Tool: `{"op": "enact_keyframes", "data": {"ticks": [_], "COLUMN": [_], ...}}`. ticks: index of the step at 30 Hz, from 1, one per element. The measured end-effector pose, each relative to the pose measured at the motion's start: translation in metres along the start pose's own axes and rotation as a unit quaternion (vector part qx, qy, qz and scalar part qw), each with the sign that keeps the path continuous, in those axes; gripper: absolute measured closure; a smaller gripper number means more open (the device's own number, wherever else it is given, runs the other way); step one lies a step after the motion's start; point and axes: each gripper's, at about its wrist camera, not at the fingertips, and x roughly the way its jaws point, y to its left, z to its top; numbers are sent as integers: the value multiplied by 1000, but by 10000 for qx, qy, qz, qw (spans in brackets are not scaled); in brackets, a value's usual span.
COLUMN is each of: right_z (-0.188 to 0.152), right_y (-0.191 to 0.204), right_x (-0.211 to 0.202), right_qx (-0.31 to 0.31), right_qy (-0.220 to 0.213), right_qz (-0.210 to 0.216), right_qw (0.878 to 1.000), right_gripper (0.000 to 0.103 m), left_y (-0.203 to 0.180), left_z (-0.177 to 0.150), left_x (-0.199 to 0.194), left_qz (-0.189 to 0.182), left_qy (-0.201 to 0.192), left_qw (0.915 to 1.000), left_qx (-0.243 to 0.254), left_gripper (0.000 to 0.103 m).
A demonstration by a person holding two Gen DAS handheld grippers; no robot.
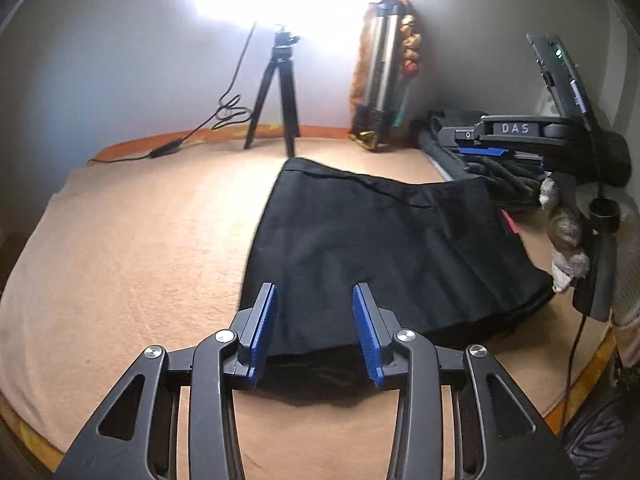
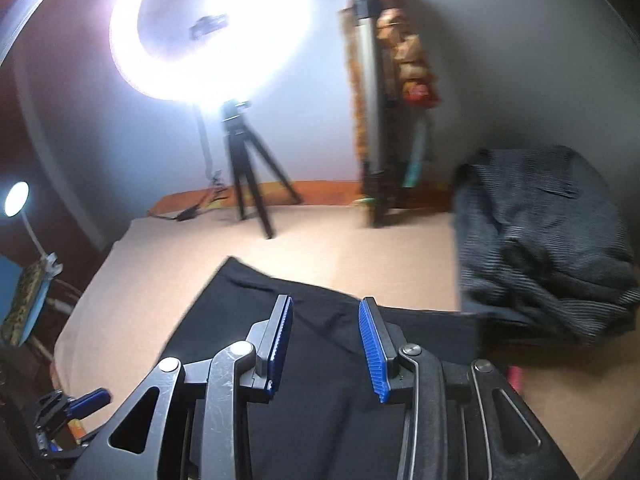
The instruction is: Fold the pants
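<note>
Black pants lie flat on the peach-covered bed, already folded into a compact rectangle. Judged from that, the fold is well along, maybe one more fold or a squaring-up left.

Left claw: released, blue pads apart, nothing between them. It hovers over the near edge of the pants; the cloth runs from the claw toward 12 to 2 o'clock in the left wrist view. The long axis of the folded piece looks to slant from 11 o'clock far to 4 o'clock near, though fisheye bend makes this rough.

Right claw: also released, pads apart, empty. Pants lie directly beneath and behind it, spreading out toward 10 o'clock. Picture is blurred, so cloth detail is poor.

In the left view the right claw's body sits at 2 o'clock beyond the far right corner of the pants, with a gloved hand at 3 o'clock.

Either claw is close to the cloth; the left is nearer the near hem, the right nearer the far right side.

Other things: ring light on a tripod at 12 o'clock, a heap of dark striped clothing at 2 o'clock in the right view, apart from the pants.
</note>
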Motion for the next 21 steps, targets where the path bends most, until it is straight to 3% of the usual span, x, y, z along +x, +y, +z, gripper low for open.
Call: {"op": "enact_keyframes", "data": {"ticks": [4, 9, 14, 21], "right_z": [6, 17, 23, 30], "right_y": [23, 52, 82, 106], "right_x": [19, 56, 92, 143], "right_qx": [-56, 169, -95, -432], "right_qy": [-28, 180, 455, 827], "right_qz": [219, 684, 631, 506], "right_qw": [9997, 9974, 9969, 9943], "right_gripper": [67, 69, 74, 76], "left_y": [27, 51, 53, 54], "left_z": [-2, -11, -15, -12], "left_x": [15, 31, 30, 40], "left_qz": [125, -84, -266, -218], "left_qy": [159, 418, 427, 492], "left_qw": [9991, 9949, 9931, 9929], "left_qx": [-379, -909, -1057, -1061], "left_gripper": [66, 66, 66, 66]}}
